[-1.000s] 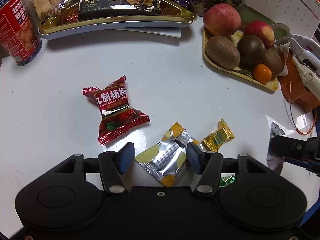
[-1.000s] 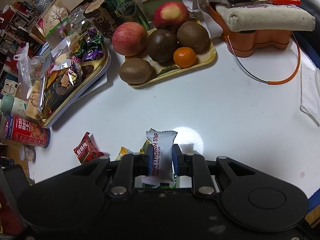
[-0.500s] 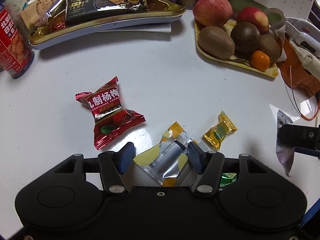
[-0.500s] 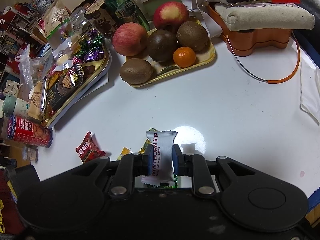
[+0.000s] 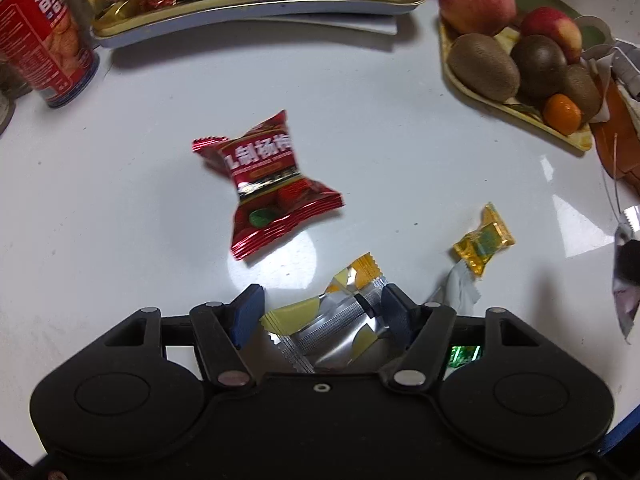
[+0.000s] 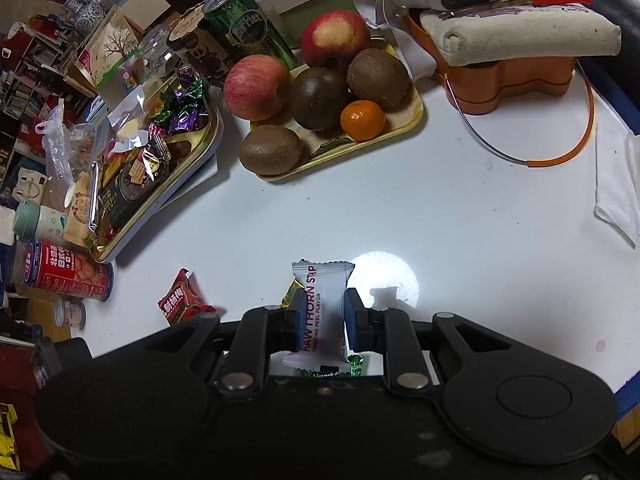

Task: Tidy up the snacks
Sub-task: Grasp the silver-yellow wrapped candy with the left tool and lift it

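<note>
My left gripper (image 5: 322, 312) is open, its blue pads on either side of a silver-and-yellow snack packet (image 5: 332, 326) lying on the white table (image 5: 360, 120). A red plum-candy packet (image 5: 268, 188) lies just ahead of it, and a small gold candy (image 5: 482, 246) to the right. My right gripper (image 6: 322, 316) is shut on a white hawthorn strip packet (image 6: 324, 304), held above the table; it shows blurred at the far right of the left wrist view (image 5: 624, 280). A gold snack tray (image 6: 200, 148) full of packets stands at the back left.
A yellow fruit tray (image 6: 412, 120) holds apples, kiwis and a tangerine. A red biscuit can (image 5: 44, 36) stands at the left. An orange box (image 6: 508, 76) with a cloth roll, cans (image 6: 244, 24) and a tissue (image 6: 616, 184) are at the back and right.
My left gripper has shifted left and forward over the silver-and-yellow packet, still open. My right gripper keeps hold of the hawthorn strip and has barely moved.
</note>
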